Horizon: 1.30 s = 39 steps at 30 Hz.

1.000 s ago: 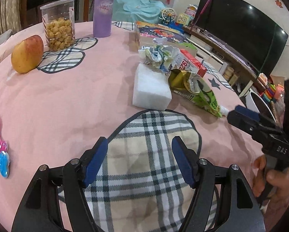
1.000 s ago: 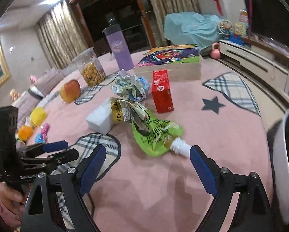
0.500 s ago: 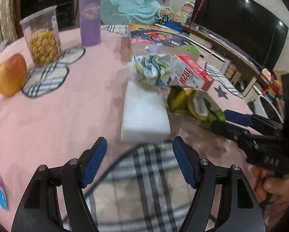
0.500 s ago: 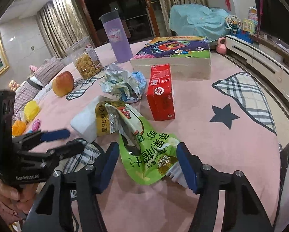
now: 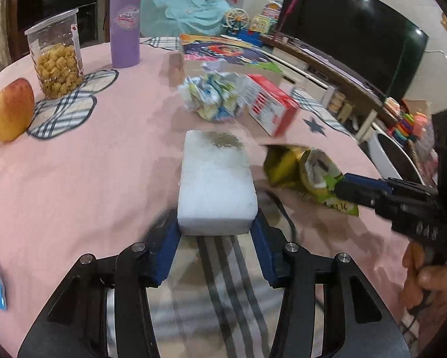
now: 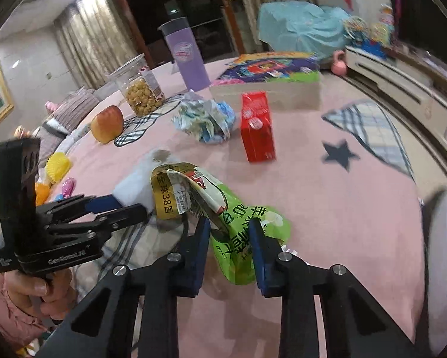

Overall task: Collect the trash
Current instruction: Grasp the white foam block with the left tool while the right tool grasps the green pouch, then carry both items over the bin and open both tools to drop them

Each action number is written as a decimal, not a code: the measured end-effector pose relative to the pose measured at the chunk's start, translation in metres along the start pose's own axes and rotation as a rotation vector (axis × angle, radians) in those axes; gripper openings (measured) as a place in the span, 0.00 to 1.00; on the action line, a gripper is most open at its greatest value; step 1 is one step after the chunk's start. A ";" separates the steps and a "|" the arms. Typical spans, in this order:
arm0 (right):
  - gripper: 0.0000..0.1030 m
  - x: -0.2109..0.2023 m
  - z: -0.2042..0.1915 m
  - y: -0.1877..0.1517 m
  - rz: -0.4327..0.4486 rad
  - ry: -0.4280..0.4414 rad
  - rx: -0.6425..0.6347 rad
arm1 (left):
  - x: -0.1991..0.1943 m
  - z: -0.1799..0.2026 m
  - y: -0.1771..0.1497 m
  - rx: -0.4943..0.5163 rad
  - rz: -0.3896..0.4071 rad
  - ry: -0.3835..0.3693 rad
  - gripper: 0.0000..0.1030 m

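Observation:
A white foam block (image 5: 216,179) lies on the pink tablecloth (image 5: 89,179). My left gripper (image 5: 216,226) has its blue pads on both sides of the block's near end, shut on it; it also shows in the right wrist view (image 6: 116,205). My right gripper (image 6: 227,232) is shut on a green and gold snack pouch (image 6: 238,223), which looks lifted slightly in the left wrist view (image 5: 307,176). A crumpled paper wad (image 5: 214,95) and a red carton (image 6: 257,128) lie farther back.
An apple (image 5: 10,110), a snack jar (image 5: 56,59) and a purple tumbler (image 5: 124,24) stand at the back left. A colourful box (image 6: 268,80) lies at the back. A white bin (image 5: 393,161) sits beyond the table's right edge.
Both grippers moved forward and closed: the left onto the foam block's near end, the right onto the green pouch, whose gold end has risen.

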State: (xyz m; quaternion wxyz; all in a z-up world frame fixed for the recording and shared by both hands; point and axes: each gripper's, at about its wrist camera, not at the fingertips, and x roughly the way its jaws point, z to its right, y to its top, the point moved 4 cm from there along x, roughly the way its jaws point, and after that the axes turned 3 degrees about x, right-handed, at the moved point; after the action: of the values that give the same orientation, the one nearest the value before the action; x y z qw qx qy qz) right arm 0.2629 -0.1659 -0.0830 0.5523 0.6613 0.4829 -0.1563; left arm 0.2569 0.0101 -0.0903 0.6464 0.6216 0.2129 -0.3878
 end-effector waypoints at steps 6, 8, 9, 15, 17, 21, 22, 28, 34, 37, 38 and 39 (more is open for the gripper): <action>0.31 -0.023 0.005 -0.028 -0.026 -0.020 0.102 | -0.015 0.015 -0.034 0.020 -0.036 -0.049 0.45; 0.35 -0.023 0.000 -0.028 -0.007 -0.025 0.066 | -0.015 0.019 -0.037 0.028 -0.034 -0.035 0.46; 0.38 -0.023 -0.002 -0.026 0.002 -0.014 0.056 | -0.015 0.021 -0.038 0.029 -0.031 -0.029 0.46; 0.39 -0.008 -0.012 -0.018 0.013 -0.008 -0.020 | -0.018 0.020 -0.031 0.016 0.004 0.001 0.50; 0.33 -0.002 -0.012 -0.019 0.015 -0.023 -0.035 | -0.014 0.020 -0.030 0.026 0.001 0.018 0.50; 0.16 -0.012 -0.003 -0.021 0.048 0.006 0.019 | -0.009 0.026 -0.027 0.042 0.006 0.034 0.47; 0.15 -0.017 0.000 -0.021 0.063 0.007 0.035 | -0.009 0.027 -0.026 0.041 0.012 0.031 0.46; 0.13 -0.053 0.026 -0.027 0.125 0.022 0.132 | -0.016 0.056 -0.016 0.085 0.042 -0.021 0.46; 0.13 -0.082 0.047 -0.035 0.158 0.002 0.192 | -0.019 0.103 -0.008 0.159 0.055 -0.089 0.46; 0.13 -0.097 0.057 -0.040 0.179 -0.001 0.226 | -0.019 0.123 -0.005 0.188 0.057 -0.115 0.46; 0.13 -0.101 0.060 -0.042 0.186 -0.001 0.237 | -0.019 0.127 -0.004 0.193 0.056 -0.122 0.46; 0.13 -0.107 0.064 -0.043 0.197 0.001 0.253 | -0.019 0.133 -0.004 0.201 0.054 -0.133 0.46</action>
State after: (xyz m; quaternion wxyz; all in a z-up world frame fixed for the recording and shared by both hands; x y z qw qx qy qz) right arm 0.1967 -0.2752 -0.0507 0.4770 0.7698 0.3925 -0.1607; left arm 0.2152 -0.1144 -0.0601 0.6038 0.6617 0.1125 -0.4300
